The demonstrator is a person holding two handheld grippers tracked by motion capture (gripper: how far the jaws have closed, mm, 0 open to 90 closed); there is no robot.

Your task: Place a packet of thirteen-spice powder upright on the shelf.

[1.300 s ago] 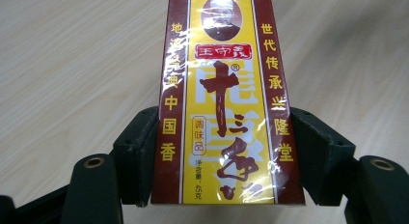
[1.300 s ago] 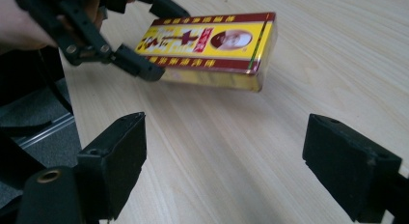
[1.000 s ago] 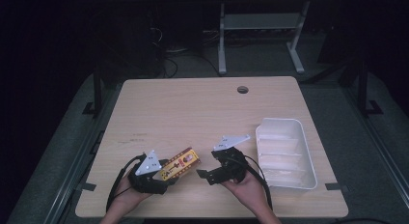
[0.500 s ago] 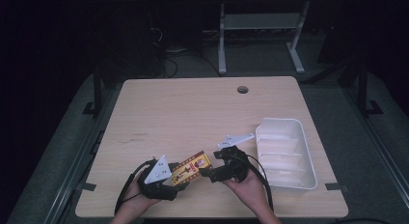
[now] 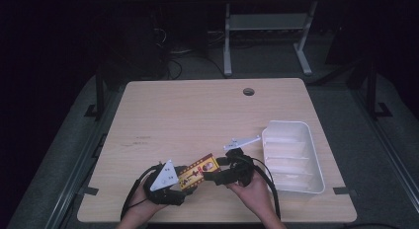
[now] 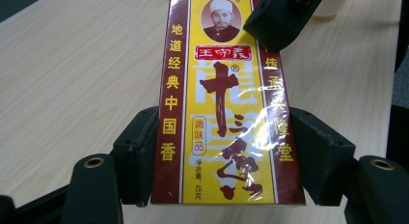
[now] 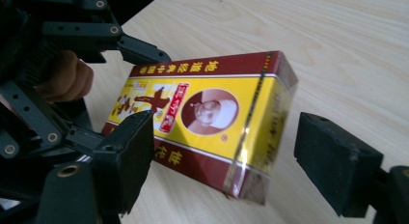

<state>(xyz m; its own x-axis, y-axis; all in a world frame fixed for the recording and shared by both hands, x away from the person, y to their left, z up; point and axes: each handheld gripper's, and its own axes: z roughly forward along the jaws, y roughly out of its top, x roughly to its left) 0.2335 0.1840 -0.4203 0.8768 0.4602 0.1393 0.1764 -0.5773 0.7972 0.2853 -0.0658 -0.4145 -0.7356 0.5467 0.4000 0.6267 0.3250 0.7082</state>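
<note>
The left gripper squeezes the sides of a yellow and red box and holds it just above the table. The right gripper has its jaws apart around the far end of the box; they have just been closing a little. A white tray sits near, on the right.

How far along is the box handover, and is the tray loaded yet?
Done: left gripper is shut on the seasoning box, held off the table. In hand: right gripper straddles its free end, jaws just closing, pads not yet pressing. Left: transfer and, probably, placing into the white tray.
</note>
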